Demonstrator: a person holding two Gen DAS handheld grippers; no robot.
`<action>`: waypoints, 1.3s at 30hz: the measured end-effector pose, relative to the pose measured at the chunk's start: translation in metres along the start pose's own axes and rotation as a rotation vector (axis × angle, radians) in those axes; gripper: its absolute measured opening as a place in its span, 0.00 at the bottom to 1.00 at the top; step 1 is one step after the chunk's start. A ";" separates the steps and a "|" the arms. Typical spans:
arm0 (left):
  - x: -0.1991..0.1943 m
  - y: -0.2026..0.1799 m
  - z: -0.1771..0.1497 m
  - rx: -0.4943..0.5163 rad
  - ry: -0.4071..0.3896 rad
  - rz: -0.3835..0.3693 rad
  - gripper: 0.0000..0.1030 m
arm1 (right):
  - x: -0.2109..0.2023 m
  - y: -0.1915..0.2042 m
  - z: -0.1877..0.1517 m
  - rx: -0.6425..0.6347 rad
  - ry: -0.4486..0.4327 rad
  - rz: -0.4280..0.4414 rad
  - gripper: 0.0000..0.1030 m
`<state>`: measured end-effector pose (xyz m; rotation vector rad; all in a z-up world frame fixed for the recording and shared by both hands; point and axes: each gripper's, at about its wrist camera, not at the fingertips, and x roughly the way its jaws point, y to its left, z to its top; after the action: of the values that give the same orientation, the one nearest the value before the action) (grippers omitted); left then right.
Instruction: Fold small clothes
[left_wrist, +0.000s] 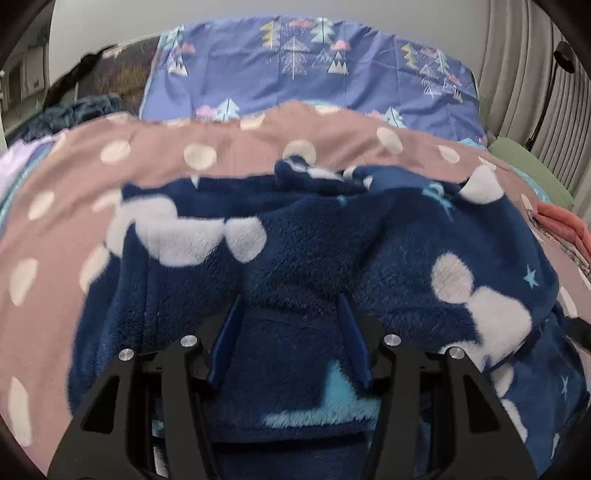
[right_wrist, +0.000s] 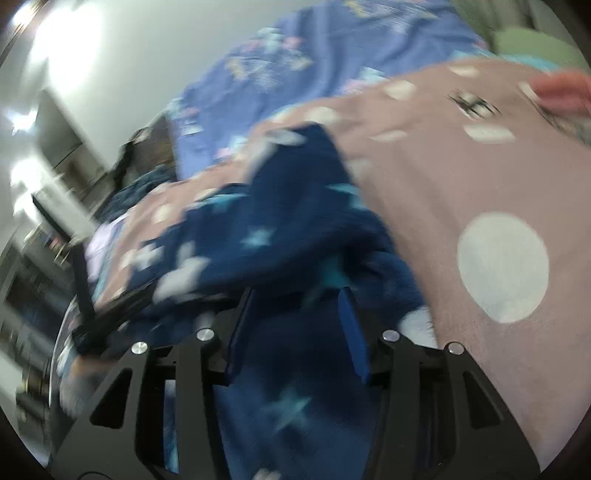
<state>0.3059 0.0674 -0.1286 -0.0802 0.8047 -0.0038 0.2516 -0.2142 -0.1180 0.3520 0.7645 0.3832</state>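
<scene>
A navy fleece garment with white dots and pale blue stars lies bunched on a pink dotted blanket. My left gripper is right over it, its blue fingers spread with fleece between them. In the blurred right wrist view the same garment stretches across the pink blanket. My right gripper sits on its near end, fingers apart with fleece between them. Whether either pair pinches the cloth is unclear.
A purple-blue sheet with tree prints covers the bed beyond the blanket. A green cushion and an orange-red cloth lie at the right. A dark blue pile lies at the left. Pleated curtains hang at the right.
</scene>
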 end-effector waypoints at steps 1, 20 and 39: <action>0.002 0.000 -0.002 0.001 0.004 0.000 0.53 | -0.011 0.009 0.008 -0.050 -0.030 0.011 0.45; 0.005 0.008 -0.007 -0.023 -0.003 -0.032 0.55 | 0.120 -0.085 0.117 -0.005 0.058 -0.538 0.00; -0.018 0.030 -0.009 -0.131 -0.039 -0.028 0.55 | 0.068 -0.022 0.039 -0.179 0.078 -0.232 0.09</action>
<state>0.2866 0.0974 -0.1238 -0.2144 0.7642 0.0244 0.3291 -0.2095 -0.1422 0.0792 0.8312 0.2456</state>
